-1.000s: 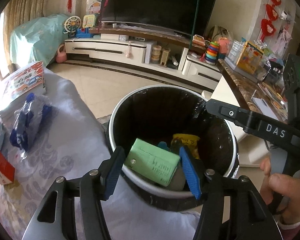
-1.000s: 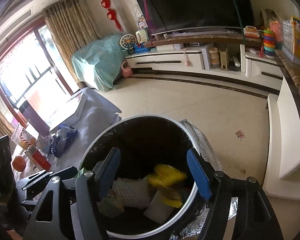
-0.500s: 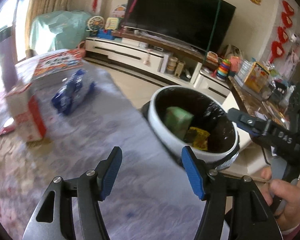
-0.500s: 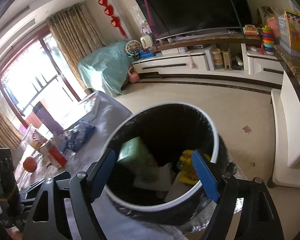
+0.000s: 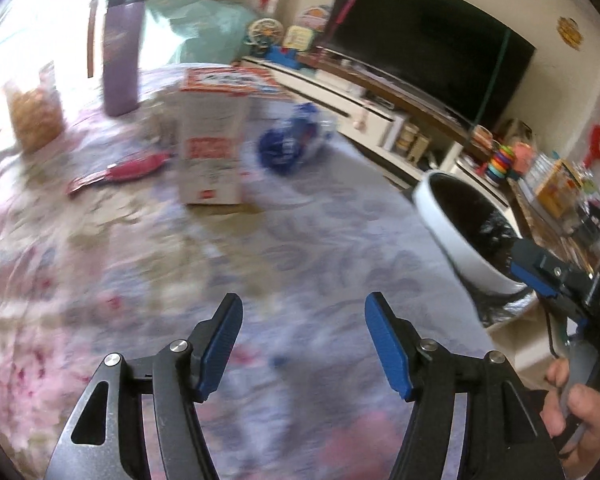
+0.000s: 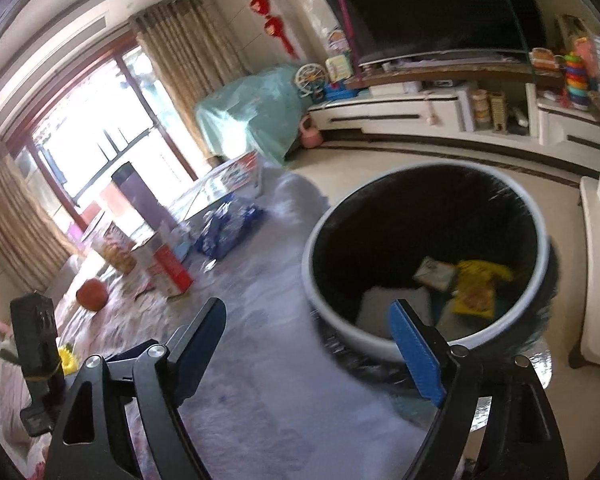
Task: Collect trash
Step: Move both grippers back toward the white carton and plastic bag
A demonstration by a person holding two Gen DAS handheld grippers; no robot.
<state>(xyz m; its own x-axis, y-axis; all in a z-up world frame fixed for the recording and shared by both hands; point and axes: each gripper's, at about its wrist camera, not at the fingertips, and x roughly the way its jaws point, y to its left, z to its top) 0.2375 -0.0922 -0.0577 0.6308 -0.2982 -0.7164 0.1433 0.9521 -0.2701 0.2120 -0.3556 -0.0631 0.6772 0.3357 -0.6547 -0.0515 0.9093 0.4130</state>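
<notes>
White-rimmed round trash bin (image 6: 428,256) with black liner stands upright beside the cloth-covered table, holding a yellow wrapper (image 6: 476,284), a small carton and pale paper; a crumpled blue-white plastic bag (image 5: 290,142) lies on the table.

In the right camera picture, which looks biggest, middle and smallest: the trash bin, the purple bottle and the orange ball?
1. Trash bin, by far the biggest, though it is also nearest the camera.
2. Purple bottle.
3. Orange ball, smallest.
The bottle stands farther back than the ball, so its lead is probably real.
</notes>
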